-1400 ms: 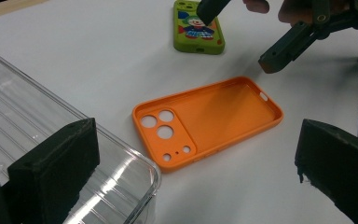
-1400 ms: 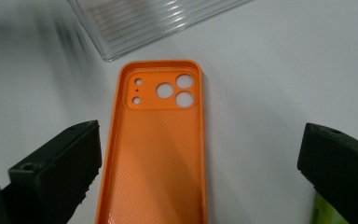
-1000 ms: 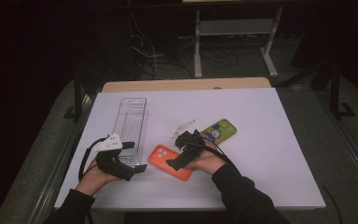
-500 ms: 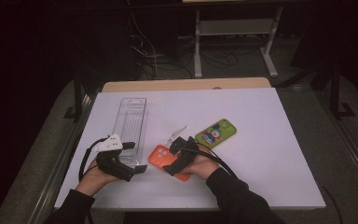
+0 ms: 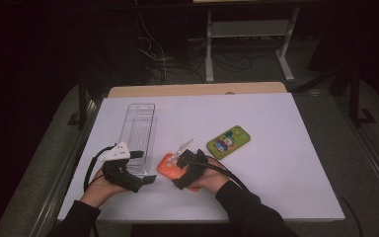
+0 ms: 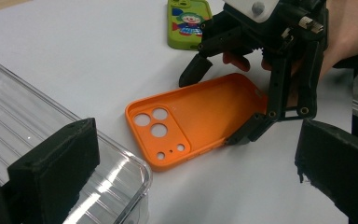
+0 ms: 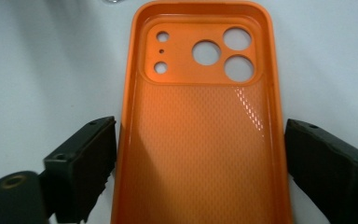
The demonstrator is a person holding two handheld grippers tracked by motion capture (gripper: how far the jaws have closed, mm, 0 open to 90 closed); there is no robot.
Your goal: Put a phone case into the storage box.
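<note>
An orange phone case (image 7: 200,56) lies hollow side up on the white table, camera holes at its far end. My right gripper (image 7: 200,163) straddles its near half, one jaw beside each long edge. The jaws have just been closing with the case between them, and a thin gap still shows at the left pad (image 7: 86,163). From above, the right gripper (image 5: 185,170) covers the right part of the case (image 5: 166,167). My left gripper (image 5: 145,167) stands open just left of the case, at the near end of a clear plastic box (image 5: 139,129), holding nothing.
A green phone case with a cartoon clown (image 5: 228,141) lies to the right, beyond the right hand. The clear box (image 6: 28,116) runs away from the left gripper's left jaw. The white table top (image 5: 286,163) is bare to the right. Dark floor, cables and a stand lie beyond the far edge.
My right hand has come leftward and down over the orange case, so it now hides more of it. The left hand has stayed where it was.
</note>
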